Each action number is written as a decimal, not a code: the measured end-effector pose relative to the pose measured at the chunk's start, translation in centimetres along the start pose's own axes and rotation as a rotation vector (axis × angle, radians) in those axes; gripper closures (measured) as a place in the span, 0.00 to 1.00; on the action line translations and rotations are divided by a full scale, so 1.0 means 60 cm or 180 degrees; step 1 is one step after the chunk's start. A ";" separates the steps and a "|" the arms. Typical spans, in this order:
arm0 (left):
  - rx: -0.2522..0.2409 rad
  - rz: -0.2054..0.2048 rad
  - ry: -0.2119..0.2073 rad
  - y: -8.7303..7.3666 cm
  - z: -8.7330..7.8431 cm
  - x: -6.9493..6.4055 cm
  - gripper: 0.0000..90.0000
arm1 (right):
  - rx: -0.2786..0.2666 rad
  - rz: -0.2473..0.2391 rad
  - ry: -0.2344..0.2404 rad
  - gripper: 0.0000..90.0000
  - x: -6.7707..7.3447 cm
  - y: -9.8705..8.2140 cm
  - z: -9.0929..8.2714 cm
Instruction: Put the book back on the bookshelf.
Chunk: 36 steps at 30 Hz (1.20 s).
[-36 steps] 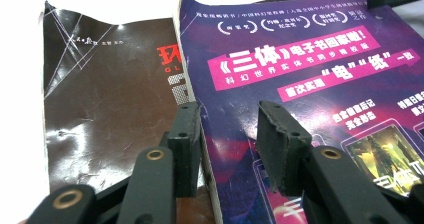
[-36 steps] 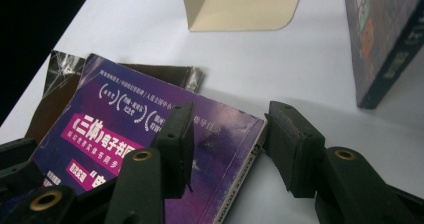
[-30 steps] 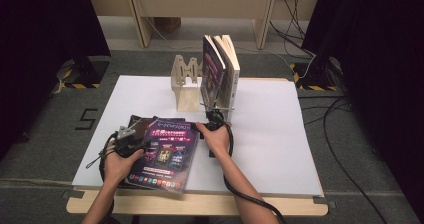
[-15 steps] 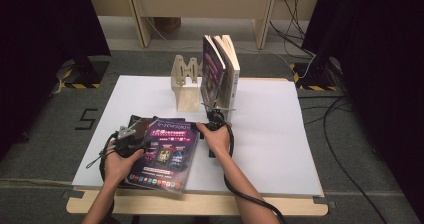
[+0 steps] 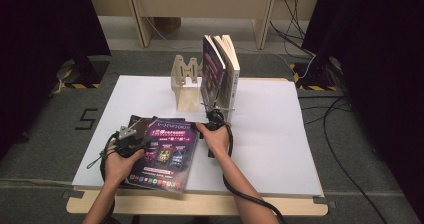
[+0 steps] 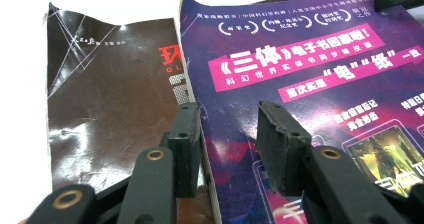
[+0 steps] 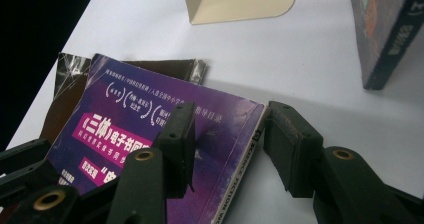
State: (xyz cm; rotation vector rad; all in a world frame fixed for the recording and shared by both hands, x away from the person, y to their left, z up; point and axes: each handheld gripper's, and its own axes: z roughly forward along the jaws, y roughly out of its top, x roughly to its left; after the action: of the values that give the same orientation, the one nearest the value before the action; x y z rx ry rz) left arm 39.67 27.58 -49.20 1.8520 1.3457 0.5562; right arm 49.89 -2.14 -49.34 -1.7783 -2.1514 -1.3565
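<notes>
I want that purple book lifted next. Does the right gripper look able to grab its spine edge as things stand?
Probably yes: the right gripper straddles the purple book at its spine corner, jaws just closing, with bare table beside it.

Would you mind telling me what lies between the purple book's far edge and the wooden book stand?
Only bare white table: the right gripper view shows nothing between the purple book and the wooden book stand.

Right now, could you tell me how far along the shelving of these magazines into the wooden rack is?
Two books already stand upright in the wooden rack. In hand is the purple magazine, lying flat: the right tool straddles its spine edge and its jaws have just been closing, while the left tool straddles its opposite edge, not visibly clamped. The brown magazine underneath is still left.
</notes>
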 end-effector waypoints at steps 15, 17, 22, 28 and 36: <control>-0.0001 -0.0045 0.0019 0.000 0.000 0.001 0.68 | 0.0041 0.0214 0.0371 0.73 0.002 0.008 -0.012; -0.0001 -0.0043 0.0017 0.000 -0.001 0.002 0.68 | 0.0044 0.0138 0.0394 0.75 0.006 0.002 -0.006; -0.0012 -0.0056 -0.0001 -0.001 -0.001 0.004 0.68 | 0.0069 0.0116 0.0330 0.78 0.007 0.002 -0.003; -0.0006 -0.0085 -0.0039 -0.001 -0.001 0.008 0.68 | 0.0105 0.0048 0.0310 0.84 0.017 0.011 -0.009; -0.0041 -0.0136 -0.0099 0.001 -0.002 0.010 0.59 | 0.0016 0.0075 0.0393 0.87 0.028 0.016 -0.024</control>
State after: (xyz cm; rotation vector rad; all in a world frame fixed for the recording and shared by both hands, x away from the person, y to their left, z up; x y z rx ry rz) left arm 39.82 28.15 -49.15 1.8101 1.3550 0.5109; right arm 49.40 -1.79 -46.99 -1.6653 -2.0628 -1.4140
